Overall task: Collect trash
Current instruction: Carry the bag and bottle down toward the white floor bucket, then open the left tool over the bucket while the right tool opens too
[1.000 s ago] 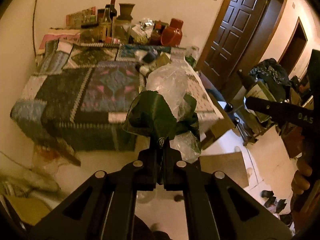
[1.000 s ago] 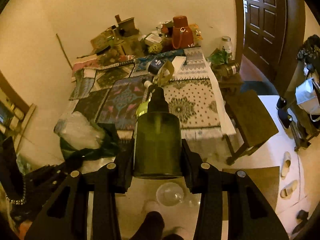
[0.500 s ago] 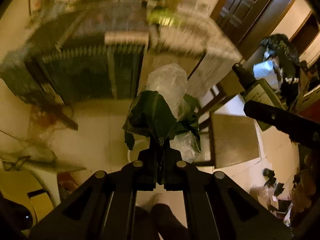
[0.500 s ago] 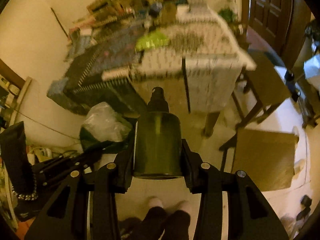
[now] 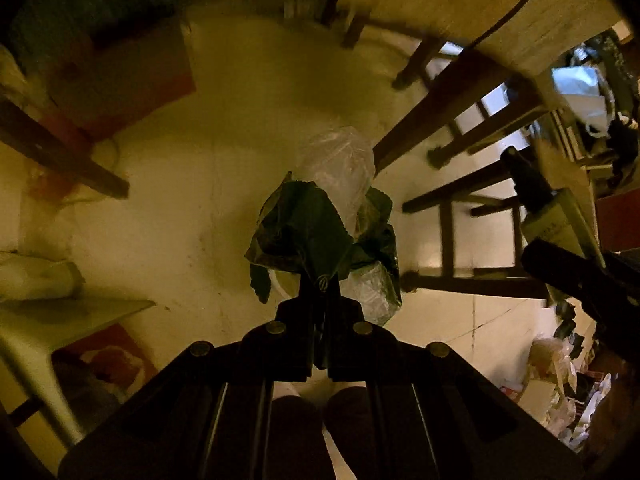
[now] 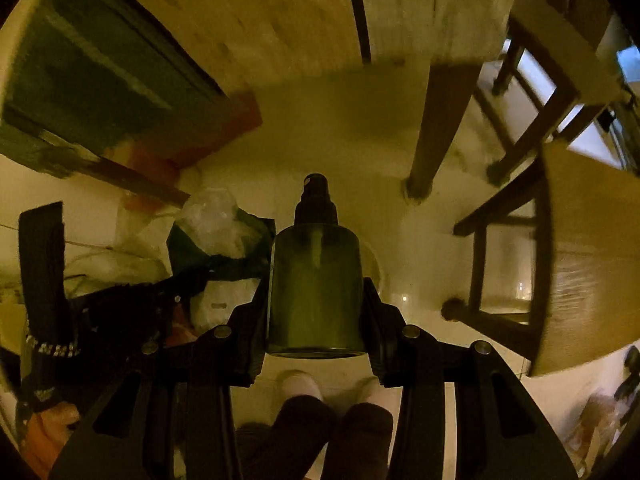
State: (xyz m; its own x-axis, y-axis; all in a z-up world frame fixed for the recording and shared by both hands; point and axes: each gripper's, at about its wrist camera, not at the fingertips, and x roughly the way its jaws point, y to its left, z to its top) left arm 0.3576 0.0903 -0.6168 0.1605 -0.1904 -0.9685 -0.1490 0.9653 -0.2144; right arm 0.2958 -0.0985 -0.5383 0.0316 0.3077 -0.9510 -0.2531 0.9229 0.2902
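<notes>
My left gripper (image 5: 319,280) is shut on a bundle of crumpled green and clear plastic wrappers (image 5: 320,216), held above the pale floor; the bundle also shows in the right wrist view (image 6: 218,232). My right gripper (image 6: 316,280) is shut on a green spray bottle (image 6: 315,280) with a black nozzle, pointing away from me. That bottle also shows at the right edge of the left wrist view (image 5: 552,216). Both grippers point down at the floor, side by side. A round white rim (image 6: 378,268) shows on the floor just behind the bottle, mostly hidden.
Wooden table legs (image 6: 436,120) and a wooden stool (image 5: 460,216) stand ahead and to the right. The cloth-covered table's underside (image 6: 256,20) is overhead. A red-brown box (image 5: 120,80) sits under the table. Loose bags lie at the right (image 5: 560,360). My feet (image 6: 300,388) are below.
Both grippers have tilted sharply down from the tabletop to the floor under the table, each still holding its item. The view now shows table legs and floor instead of the tabletop.
</notes>
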